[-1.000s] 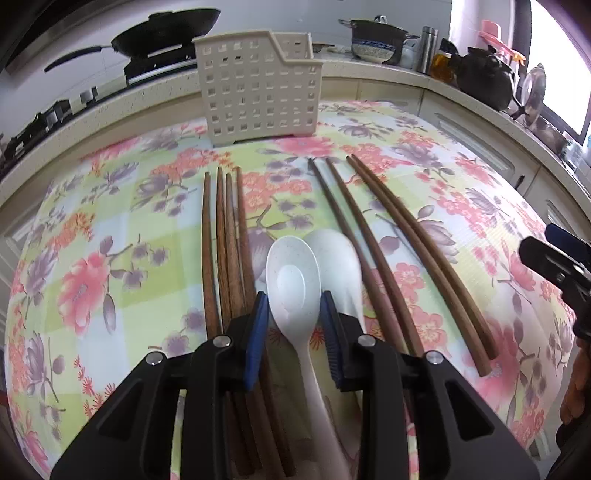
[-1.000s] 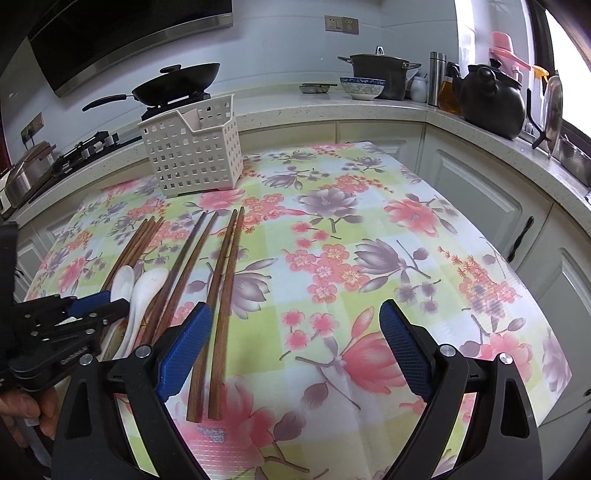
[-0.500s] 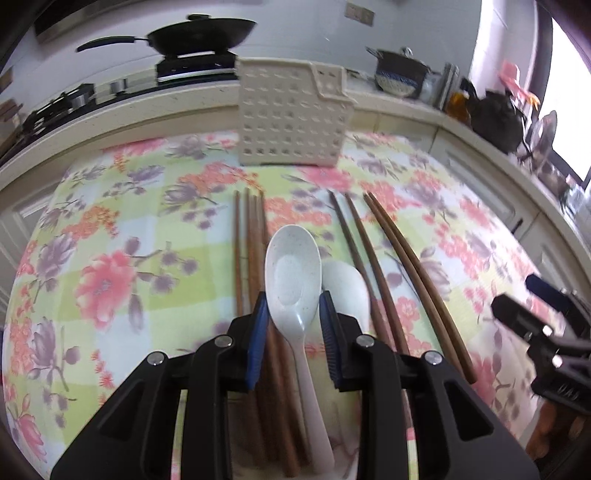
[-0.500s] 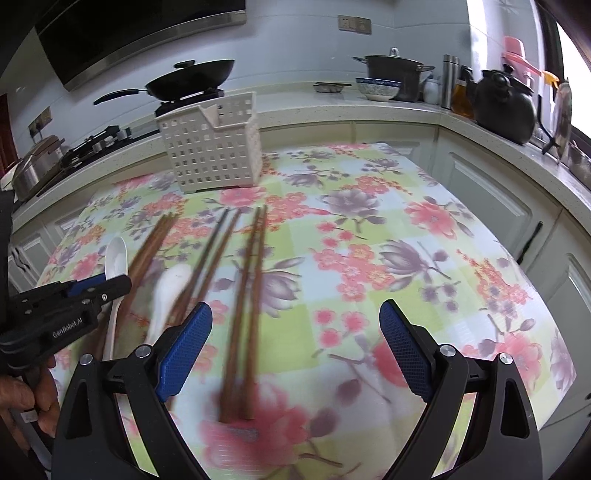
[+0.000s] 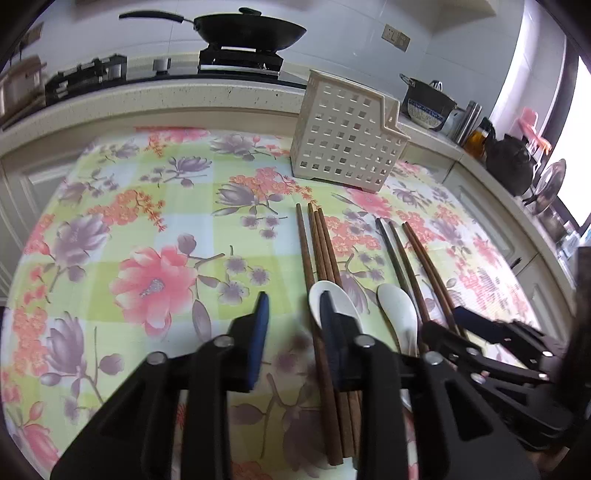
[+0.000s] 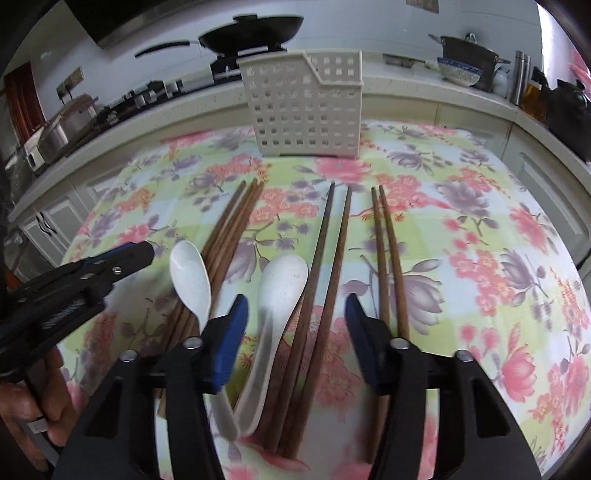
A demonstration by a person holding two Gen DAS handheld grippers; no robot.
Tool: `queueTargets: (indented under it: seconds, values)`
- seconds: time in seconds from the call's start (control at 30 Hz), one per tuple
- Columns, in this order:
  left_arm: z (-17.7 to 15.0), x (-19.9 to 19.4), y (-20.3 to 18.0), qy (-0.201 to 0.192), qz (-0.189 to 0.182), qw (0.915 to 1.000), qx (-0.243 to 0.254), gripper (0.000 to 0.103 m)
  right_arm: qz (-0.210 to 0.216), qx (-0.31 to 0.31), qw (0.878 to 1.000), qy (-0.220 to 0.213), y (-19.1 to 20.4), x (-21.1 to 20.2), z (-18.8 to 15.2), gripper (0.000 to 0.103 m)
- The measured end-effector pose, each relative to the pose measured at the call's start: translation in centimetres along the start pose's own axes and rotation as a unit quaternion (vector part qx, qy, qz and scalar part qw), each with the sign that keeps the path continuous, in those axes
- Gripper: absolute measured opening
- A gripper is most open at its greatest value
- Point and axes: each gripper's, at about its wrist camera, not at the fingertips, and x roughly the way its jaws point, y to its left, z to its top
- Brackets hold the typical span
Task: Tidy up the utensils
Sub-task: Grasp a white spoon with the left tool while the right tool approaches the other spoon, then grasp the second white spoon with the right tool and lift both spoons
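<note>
Two white spoons lie among brown chopsticks on the floral tablecloth [image 6: 480, 258]. The left spoon [image 6: 190, 277] rests on a bundle of several chopsticks [image 6: 229, 236]. My left gripper [image 5: 293, 299] is narrowly open over bare cloth, and that spoon [image 5: 314, 299] shows partly behind its right finger. Seen from the right wrist, the left gripper [image 6: 144, 253] stands clear to the spoon's left. My right gripper [image 6: 295, 299] is closing around the second spoon [image 6: 280, 288] and a chopstick pair [image 6: 332, 240], its pads apart from them. A white perforated basket [image 6: 306, 110] stands behind.
Another chopstick pair [image 6: 388, 240] lies just right of my right gripper's right finger. A counter runs behind the table with a black wok [image 5: 251, 29], a pot [image 6: 469, 51] and a dark kettle [image 5: 513, 162]. A hand [image 6: 22, 417] holds the left gripper's handle.
The left gripper has swung left, so the spoon once between its fingers now lies beside its right finger. The right gripper moved left over the second spoon and its jaws narrowed.
</note>
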Motion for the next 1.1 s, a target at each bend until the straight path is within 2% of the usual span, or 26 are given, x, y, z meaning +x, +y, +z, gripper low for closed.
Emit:
queueTargets:
  seconds: [0.1, 0.23, 0.4, 0.53, 0.6, 0.63, 0.67, 0.97, 1.0, 1.03, 1.07, 1.1]
  values:
    - [0.3, 0.3, 0.8, 0.002, -0.019, 0.9997, -0.015, 0.03, -0.003, -0.003, 1.0, 0.012, 0.2, 0.7, 0.2, 0.046]
    - [0.2, 0.8, 1.0, 0.006, -0.023, 0.9995, -0.02, 0.03, -0.006, -0.012, 1.0, 0.021, 0.9, 1.7, 0.5, 0.045]
    - [0.0, 1.0, 1.3, 0.008, -0.024, 0.9994, -0.024, 0.035, -0.013, -0.02, 0.999, 0.037, 1.0, 3.1, 0.7, 0.037]
    - [-0.1, 1.0, 1.2, 0.009, -0.027, 0.9994, -0.021, 0.035, -0.022, -0.032, 0.999, 0.03, 1.3, 3.3, 0.7, 0.036]
    - [-0.2, 1.2, 1.2, 0.013, -0.03, 0.9992, -0.022, 0.035, -0.017, -0.026, 0.999, 0.028, 0.9, 3.2, 0.8, 0.027]
    - [-0.2, 1.3, 1.2, 0.015, -0.032, 0.9991, -0.022, 0.035, -0.011, -0.021, 0.999, 0.028, 0.6, 3.1, 0.8, 0.017]
    - [-0.3, 1.4, 1.1, 0.017, -0.033, 0.9991, -0.022, 0.035, -0.01, -0.019, 0.999, 0.027, 0.5, 3.0, 0.8, 0.013]
    - [-0.5, 2.7, -0.4, 0.04, -0.052, 0.9977, -0.018, 0.033, 0.006, -0.008, 1.0, 0.007, -0.3, 1.0, 0.8, 0.012]
    - [-0.5, 3.1, -0.5, 0.044, -0.054, 0.9974, -0.017, 0.031, 0.008, -0.007, 1.0, 0.005, -0.4, 0.8, 0.8, 0.012]
    - [-0.5, 3.3, -0.6, 0.049, -0.055, 0.9972, -0.016, 0.017, 0.008, -0.005, 1.0, 0.003, -0.5, 0.6, 0.8, 0.012]
    - [-0.5, 3.6, -0.6, 0.053, -0.054, 0.997, -0.016, 0.01, 0.009, -0.003, 1.0, 0.0, -0.7, 0.4, 0.9, 0.012]
    - [-0.4, 3.6, -0.7, 0.051, -0.056, 0.997, -0.016, 0.009, 0.009, -0.001, 1.0, -0.002, -0.8, 0.2, 0.9, 0.012]
